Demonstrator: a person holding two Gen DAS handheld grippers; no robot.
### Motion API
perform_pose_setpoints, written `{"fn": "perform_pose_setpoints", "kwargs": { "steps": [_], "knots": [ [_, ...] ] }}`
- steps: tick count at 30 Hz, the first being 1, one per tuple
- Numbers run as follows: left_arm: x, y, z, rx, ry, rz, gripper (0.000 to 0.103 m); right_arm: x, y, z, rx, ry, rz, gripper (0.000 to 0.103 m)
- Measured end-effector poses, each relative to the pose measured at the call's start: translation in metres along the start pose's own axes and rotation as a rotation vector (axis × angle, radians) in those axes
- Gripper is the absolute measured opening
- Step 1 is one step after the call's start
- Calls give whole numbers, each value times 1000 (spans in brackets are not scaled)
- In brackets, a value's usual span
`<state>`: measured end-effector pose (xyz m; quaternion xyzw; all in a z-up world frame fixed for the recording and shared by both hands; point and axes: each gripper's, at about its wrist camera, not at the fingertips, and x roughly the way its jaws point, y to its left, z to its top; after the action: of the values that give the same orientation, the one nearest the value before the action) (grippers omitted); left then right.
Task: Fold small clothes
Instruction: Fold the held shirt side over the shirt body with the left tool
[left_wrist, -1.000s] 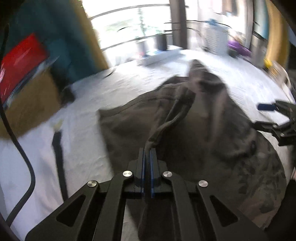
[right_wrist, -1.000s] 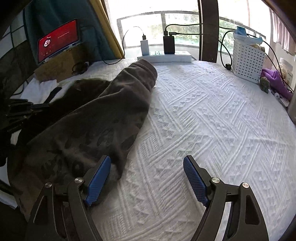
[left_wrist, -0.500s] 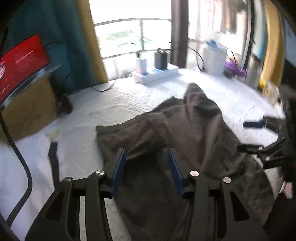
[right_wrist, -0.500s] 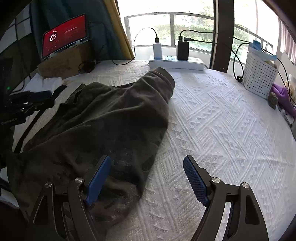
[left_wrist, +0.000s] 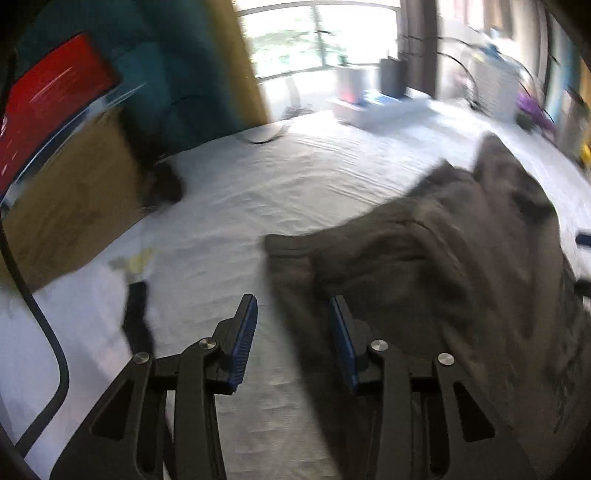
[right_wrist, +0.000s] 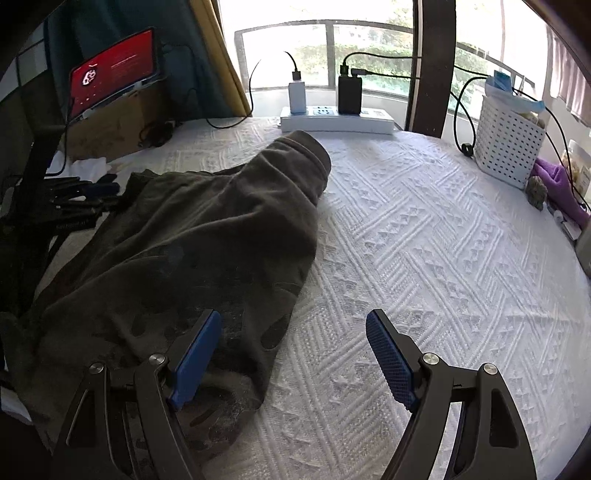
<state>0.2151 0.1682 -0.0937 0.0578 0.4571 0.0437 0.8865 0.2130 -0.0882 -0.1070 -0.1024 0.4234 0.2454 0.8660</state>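
Note:
A dark grey-brown garment (right_wrist: 207, 243) lies bunched on the white textured bedspread (right_wrist: 424, 258), one cuffed end pointing toward the window. In the left wrist view the garment (left_wrist: 443, 266) fills the right half, blurred. My left gripper (left_wrist: 293, 332) is open and empty, low over the garment's left edge; it also shows in the right wrist view (right_wrist: 85, 199) at the far left. My right gripper (right_wrist: 291, 354) is open and empty, its left finger (right_wrist: 195, 354) over the garment's near end.
A white power strip (right_wrist: 336, 120) with chargers sits at the back by the window. A white perforated basket (right_wrist: 508, 146) and purple cloth (right_wrist: 557, 186) stand at the right. A red-screened tablet (right_wrist: 114, 72) leans on a cardboard box (left_wrist: 70, 199). Black cables (left_wrist: 40, 321) run at the left.
My left gripper let go of the garment's drawstring fold, opened, and shifted left to the garment's edge. The garment settled flatter. The right gripper stayed open and moved a little.

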Motion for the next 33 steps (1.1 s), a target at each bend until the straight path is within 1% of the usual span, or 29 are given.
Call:
{"fn": "perform_pose_setpoints", "kwargs": {
  "steps": [1, 2, 4, 5, 7, 9, 11, 13, 15, 16, 17, 18, 20, 22, 26, 28, 31, 33],
  "knots": [
    [-7, 5, 1, -32, -16, -28, 40, 1, 0, 1, 1, 2, 1, 82],
    [-17, 8, 2, -64, -37, -76, 40, 1, 1, 3, -2, 1, 3, 82],
    [-34, 4, 4, -91, -67, -147, 40, 1, 2, 7, -8, -2, 7, 82],
    [-40, -2, 6, -88, -77, -187, 41, 1, 2, 9, -10, -3, 7, 82],
    [-41, -20, 8, -55, -64, -264, 41, 1, 2, 12, -11, -9, 12, 82],
    [-32, -34, 10, -25, -35, -288, 41, 1, 2, 15, -15, -16, 17, 82],
    [-14, -50, 10, 9, 22, -281, 41, 2, 2, 17, -16, -20, 19, 82],
    [0, -60, 11, 30, 59, -311, 41, 1, 1, 19, -16, -23, 17, 82],
    [6, -65, 13, 51, 51, -303, 40, 0, -2, 18, -12, -27, 19, 82],
    [7, -66, 14, 61, 41, -300, 32, 0, -4, 17, -8, -26, 17, 82],
    [6, -66, 16, 68, 38, -296, 6, 0, -6, 16, -3, -25, 15, 82],
    [4, -64, 18, 68, 34, -296, 2, 1, -8, 15, 4, -23, 14, 82],
    [-8, -58, 19, 62, 1, -294, 2, 2, -12, 14, 15, -17, 8, 82],
    [-17, -51, 21, 56, -27, -261, 2, 4, -15, 13, 23, -15, 7, 82],
    [-35, -26, 24, -1, -73, -213, 2, 8, -16, 13, 24, -8, 12, 82],
    [-32, -16, 22, -15, -68, -193, 2, 11, -14, 13, 16, -3, 19, 82],
    [-17, -6, 15, -42, -26, -163, 2, 15, -9, 14, 1, 12, 19, 82],
    [-5, -2, 7, -47, 2, -160, 2, 18, -7, 14, -7, 21, 15, 82]
  ]
}}
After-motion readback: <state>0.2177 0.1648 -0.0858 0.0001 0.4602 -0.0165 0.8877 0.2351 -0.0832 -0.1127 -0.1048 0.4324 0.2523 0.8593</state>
